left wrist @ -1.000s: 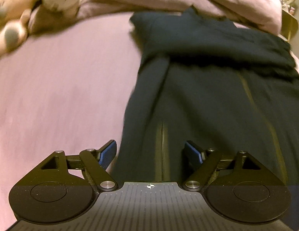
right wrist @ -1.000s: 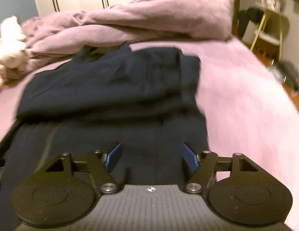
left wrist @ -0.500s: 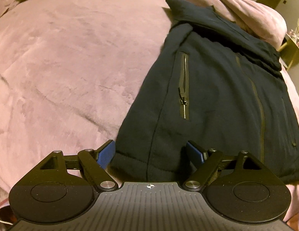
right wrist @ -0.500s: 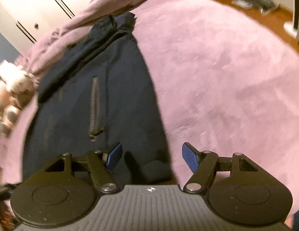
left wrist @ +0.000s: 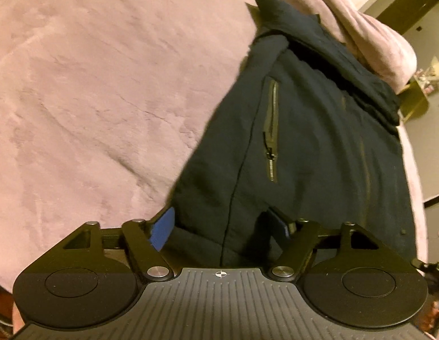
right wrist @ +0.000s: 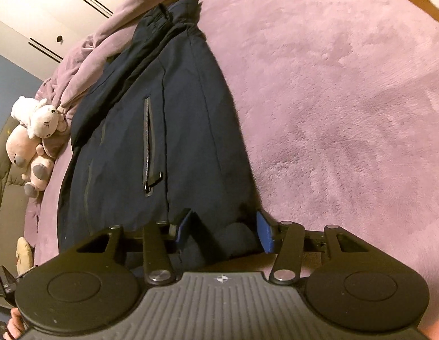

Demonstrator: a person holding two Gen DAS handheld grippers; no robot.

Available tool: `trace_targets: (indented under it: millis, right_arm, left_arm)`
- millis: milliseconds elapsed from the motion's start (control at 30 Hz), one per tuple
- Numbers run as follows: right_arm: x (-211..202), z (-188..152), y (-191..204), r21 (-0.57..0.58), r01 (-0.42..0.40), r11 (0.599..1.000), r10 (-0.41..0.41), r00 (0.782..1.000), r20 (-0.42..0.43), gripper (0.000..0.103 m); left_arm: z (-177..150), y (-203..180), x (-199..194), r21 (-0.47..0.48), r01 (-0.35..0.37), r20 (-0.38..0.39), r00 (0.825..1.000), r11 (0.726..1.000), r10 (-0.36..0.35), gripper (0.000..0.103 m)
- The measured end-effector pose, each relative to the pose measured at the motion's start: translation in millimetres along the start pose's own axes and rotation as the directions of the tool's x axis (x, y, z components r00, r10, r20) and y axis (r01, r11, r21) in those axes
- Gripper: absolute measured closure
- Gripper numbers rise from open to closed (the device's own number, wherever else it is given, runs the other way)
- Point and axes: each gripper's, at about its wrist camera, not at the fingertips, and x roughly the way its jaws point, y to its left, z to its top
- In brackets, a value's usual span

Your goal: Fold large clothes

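Both grippers tilt down over the bed (left wrist: 92,85), left gripper (left wrist: 223,222) and right gripper (right wrist: 223,232) jaws closing around the jacket (left wrist: 318,147) hem corners.

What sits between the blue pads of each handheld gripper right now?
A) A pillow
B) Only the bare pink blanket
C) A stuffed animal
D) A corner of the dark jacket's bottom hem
D: the left gripper straddles one hem corner of the dark jacket, and the right gripper straddles the other corner; both sets of jaws are closing on the cloth, not yet clamped.
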Motion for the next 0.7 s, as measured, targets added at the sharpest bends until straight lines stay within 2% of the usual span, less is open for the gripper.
trace_targets:
  millis: [133, 267, 367, 433, 533, 633, 700]
  right_arm:
    - [0.9, 8.7, -9.6, 0.044, -0.018, 0.999, 0.017, 1.0, 0.008, 0.052]
    - [7.8, 9.3, -10.7, 0.03, -0.027, 0.999, 0.028, 1.0, -0.014, 0.05]
    - [7.4, 8.4, -6.4, 0.007, -0.05, 0.999, 0.05, 0.998, -0.034, 0.05]
    - [6.7, 7.7, -3.1, -0.018, -0.046, 0.999, 0.045, 0.998, -0.039, 0.063]
    - [6.9, 8.6, -4.4, 0.009, -0.094, 0.996, 0.094, 0.994, -0.052, 0.073]
    - [6.9, 10.4, -7.0, 0.042, -0.138, 0.99, 0.14, 0.989, -0.056, 0.074]
    - [8.7, 11.4, -7.0, 0.042, -0.14, 0.989, 0.143, 0.988, -0.062, 0.073]
  left_arm:
    - [1.9, 3.2, 0.4, 0.022, 0.014, 0.004, 1.0, 1.0, -0.014, 0.045]
    - [2.8, 11.8, 0.3, 0.022, 0.047, 0.007, 0.999, 0.999, -0.047, 0.047]
    - [3.8, 14.4, 1.3, 0.011, 0.056, 0.007, 0.998, 0.998, -0.056, 0.041]
    - [5.0, 14.2, 3.6, 0.014, 0.059, 0.001, 0.998, 0.998, -0.059, 0.038]
    - [7.3, 10.2, 7.4, 0.045, 0.06, -0.015, 0.998, 0.997, -0.059, 0.035]
    - [7.6, 4.1, 7.5, 0.105, 0.05, -0.027, 0.999, 0.993, -0.047, 0.04]
    - [8.5, 3.6, 7.3, 0.122, 0.043, -0.035, 0.999, 0.992, -0.039, 0.044]
